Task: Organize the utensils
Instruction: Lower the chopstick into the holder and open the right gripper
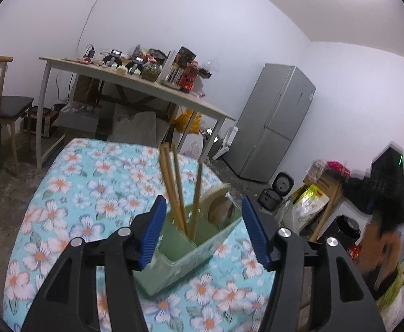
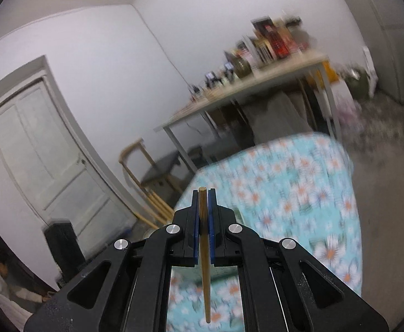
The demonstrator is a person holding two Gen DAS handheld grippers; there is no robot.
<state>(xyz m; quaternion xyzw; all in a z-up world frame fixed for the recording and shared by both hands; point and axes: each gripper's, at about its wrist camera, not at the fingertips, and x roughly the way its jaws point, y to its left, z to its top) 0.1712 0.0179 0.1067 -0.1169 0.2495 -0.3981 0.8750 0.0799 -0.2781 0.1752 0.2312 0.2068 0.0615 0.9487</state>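
Right tool (image 2: 204, 193) is clamped on one chopstick (image 2: 204, 249) above the table (image 2: 298, 193); left tool (image 1: 202, 215), jaws apart, straddles the holder (image 1: 185, 251), risking tipping it.

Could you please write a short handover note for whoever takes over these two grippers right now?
Left gripper: open, jaws either side of the green utensil holder on the floral tablecloth, not pressing it.
Right gripper: shut on one wooden chopstick, raised above the table.
Done: three chopsticks and a pale scoop-like utensil stand in the holder.
Left: put the held chopstick into the holder; other loose utensils are not in view.
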